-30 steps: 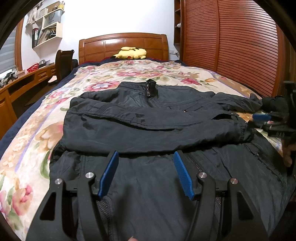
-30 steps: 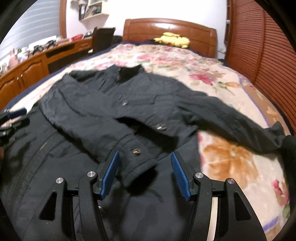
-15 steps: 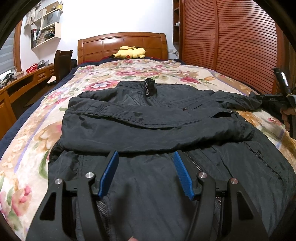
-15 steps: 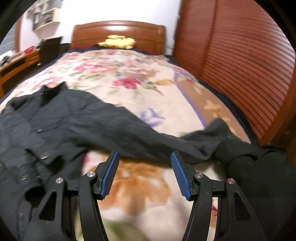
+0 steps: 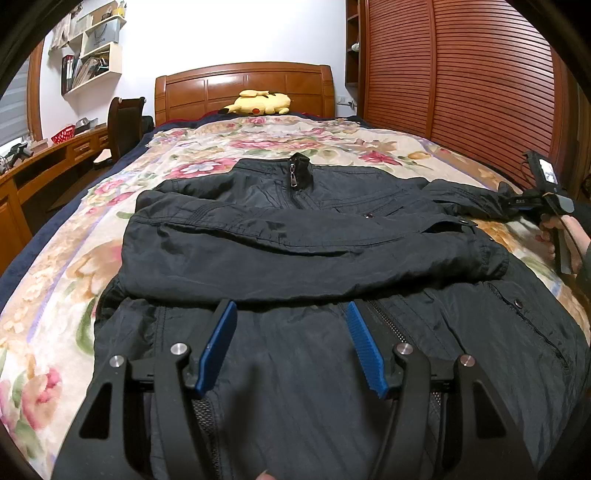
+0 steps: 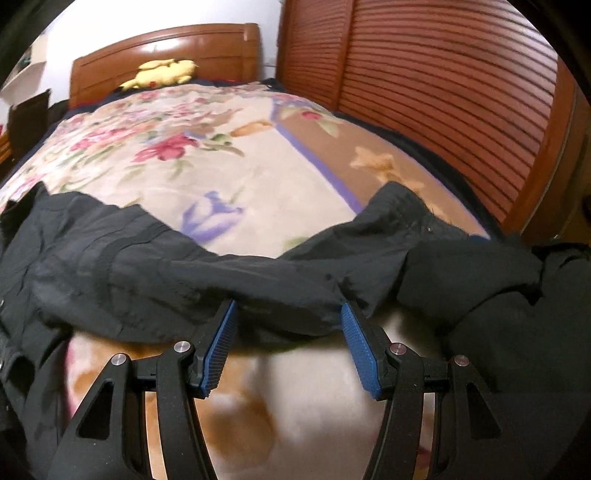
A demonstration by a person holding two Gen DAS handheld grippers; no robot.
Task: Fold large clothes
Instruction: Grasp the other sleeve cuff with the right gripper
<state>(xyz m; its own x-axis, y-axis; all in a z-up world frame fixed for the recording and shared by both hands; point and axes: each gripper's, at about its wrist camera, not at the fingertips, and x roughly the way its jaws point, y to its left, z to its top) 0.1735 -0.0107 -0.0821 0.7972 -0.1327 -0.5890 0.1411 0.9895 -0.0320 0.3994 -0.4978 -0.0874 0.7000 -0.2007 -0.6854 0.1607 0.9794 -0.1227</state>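
Dark jacket [image 5: 295,236] flat on bed

Jacket [image 5: 295,240] on bed [image 5: 55,295]; plush toy [image 5: 258,103] behind, probably at headboard.

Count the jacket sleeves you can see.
2. One sleeve lies folded across the jacket's chest; the other sleeve stretches out sideways over the floral bedspread.

Little legible text. Grey bag [image 5: 99,35] on the wall shelf [image 5: 94,51] carries print, too small to read. Right gripper [image 5: 532,202] body shows small white marks, unreadable. Jacket [image 5: 295,236], bed, plush: none.
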